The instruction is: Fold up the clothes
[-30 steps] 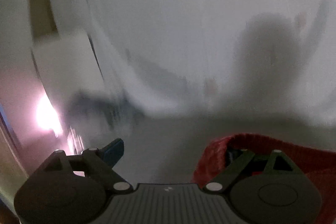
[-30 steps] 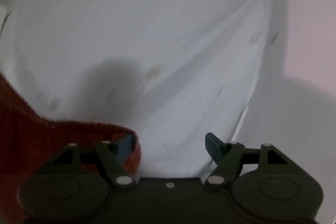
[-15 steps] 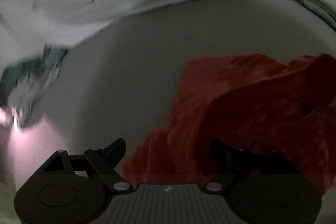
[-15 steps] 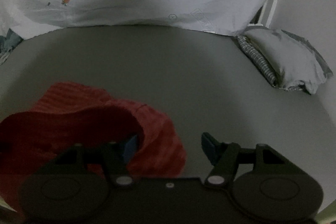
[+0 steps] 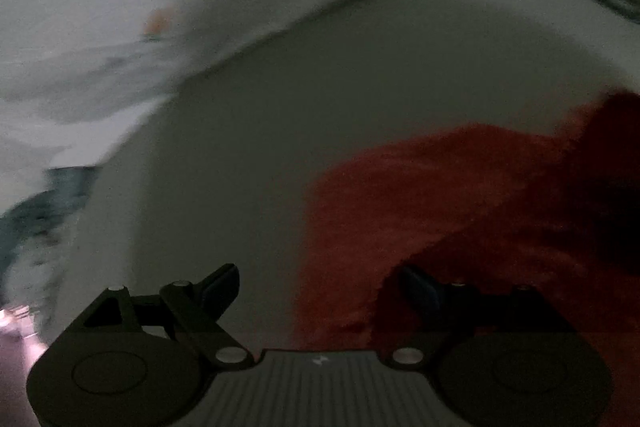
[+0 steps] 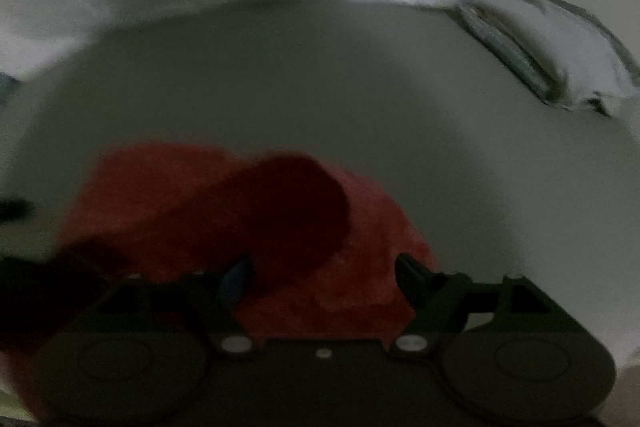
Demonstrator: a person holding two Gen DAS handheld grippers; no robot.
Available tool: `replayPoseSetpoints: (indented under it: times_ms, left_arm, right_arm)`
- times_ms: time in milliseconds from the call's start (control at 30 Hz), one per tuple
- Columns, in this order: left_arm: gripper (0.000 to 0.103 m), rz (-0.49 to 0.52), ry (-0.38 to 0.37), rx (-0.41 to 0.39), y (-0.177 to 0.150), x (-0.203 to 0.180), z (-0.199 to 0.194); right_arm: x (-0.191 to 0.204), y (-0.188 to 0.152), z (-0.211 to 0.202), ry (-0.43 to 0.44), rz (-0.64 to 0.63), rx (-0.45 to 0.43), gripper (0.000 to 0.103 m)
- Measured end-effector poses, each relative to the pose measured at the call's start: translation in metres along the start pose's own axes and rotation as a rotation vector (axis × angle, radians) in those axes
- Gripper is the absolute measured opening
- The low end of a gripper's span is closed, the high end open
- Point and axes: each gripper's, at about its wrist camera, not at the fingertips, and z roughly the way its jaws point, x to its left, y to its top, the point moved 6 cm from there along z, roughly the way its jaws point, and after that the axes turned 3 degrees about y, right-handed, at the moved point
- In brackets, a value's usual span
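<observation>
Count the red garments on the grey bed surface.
1. The red garment lies crumpled on the grey surface, at the right of the left wrist view and the lower left of the right wrist view. Others may be out of view.

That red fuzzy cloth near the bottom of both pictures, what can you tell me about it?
The red, fuzzy knit-looking garment is soft, thick cloth, crumpled rather than flat, with a raised fold casting dark shadow. It lies on the plain grey bed surface, partly draped over the tool tips. In the left view it covers the left tool's right finger; in the right view it bunches around the right tool's left finger and fills the gap between the fingers. The dim, blurred pictures hide sleeves, collar or seams, so its type is unclear.
</observation>
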Motion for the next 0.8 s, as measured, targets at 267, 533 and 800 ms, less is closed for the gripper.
replayPoseSetpoints:
  times_ms: [267,533,800]
  left_arm:
    - [0.086,-0.243,0.176,0.076,-0.003,0.071,0.009]
    - [0.090,-0.253,-0.313,-0.023,-0.003,0.033,-0.039]
    - [0.092,0.106,-0.052,0.050,-0.010,-0.024,-0.008]
  right_arm:
    - [-0.044,-0.023,-0.039,-0.169,-0.021,0.008,0.063]
    - [-0.052,-0.028,-0.057,-0.195,-0.057,-0.059,0.063]
    - [-0.058,-0.027,-0.067,-0.286,-0.139,-0.127,0.063]
